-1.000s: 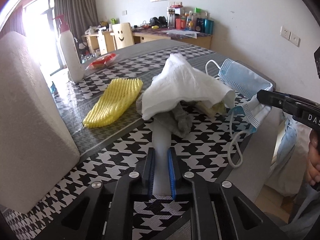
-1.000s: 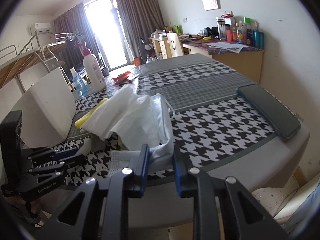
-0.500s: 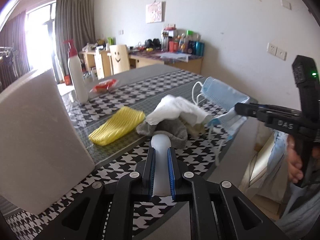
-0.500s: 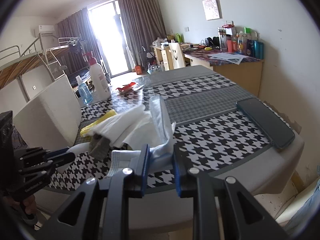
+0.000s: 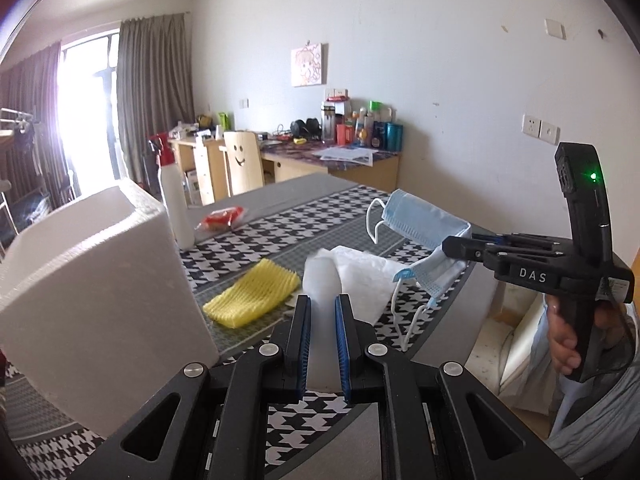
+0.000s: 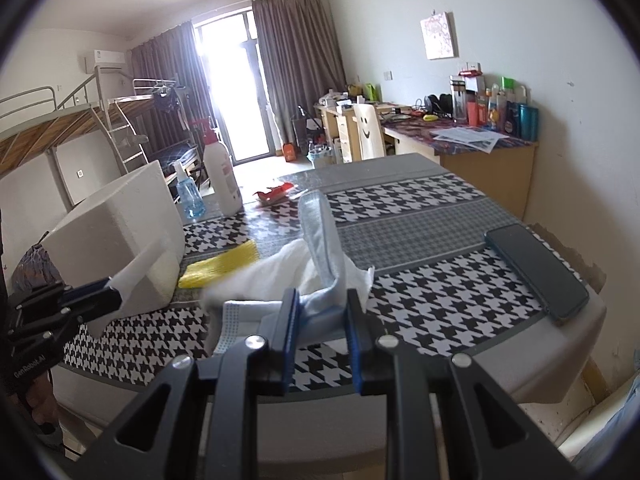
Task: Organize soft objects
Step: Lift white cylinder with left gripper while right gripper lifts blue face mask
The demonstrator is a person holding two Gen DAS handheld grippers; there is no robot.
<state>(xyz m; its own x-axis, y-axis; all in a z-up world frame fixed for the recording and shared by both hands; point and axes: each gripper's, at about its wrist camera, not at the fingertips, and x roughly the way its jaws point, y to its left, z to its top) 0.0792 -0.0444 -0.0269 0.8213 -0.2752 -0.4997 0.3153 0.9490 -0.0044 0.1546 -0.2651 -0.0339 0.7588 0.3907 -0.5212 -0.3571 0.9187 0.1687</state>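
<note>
My left gripper (image 5: 322,304) is shut on a white foam sheet (image 5: 318,280) and holds it above the table's near edge; it also shows in the right wrist view (image 6: 116,296). My right gripper (image 6: 320,300) is shut on a blue face mask (image 6: 320,232), lifted off the table; the mask shows in the left wrist view (image 5: 420,228) hanging from the right gripper (image 5: 456,246). A white cloth (image 5: 368,280) lies on the table beneath. A yellow foam net (image 5: 252,296) lies left of it. A white foam box (image 5: 92,280) stands at the left.
A white pump bottle (image 6: 220,176), a blue spray bottle (image 6: 188,196) and a red wrapper (image 6: 276,194) stand farther back on the houndstooth table (image 6: 440,300). A dark phone (image 6: 536,272) lies near the right edge. A desk and chair stand behind.
Both grippers have risen and pulled back from the pile. The mask has come up off the table with the right gripper; the foam sheet has come up with the left.
</note>
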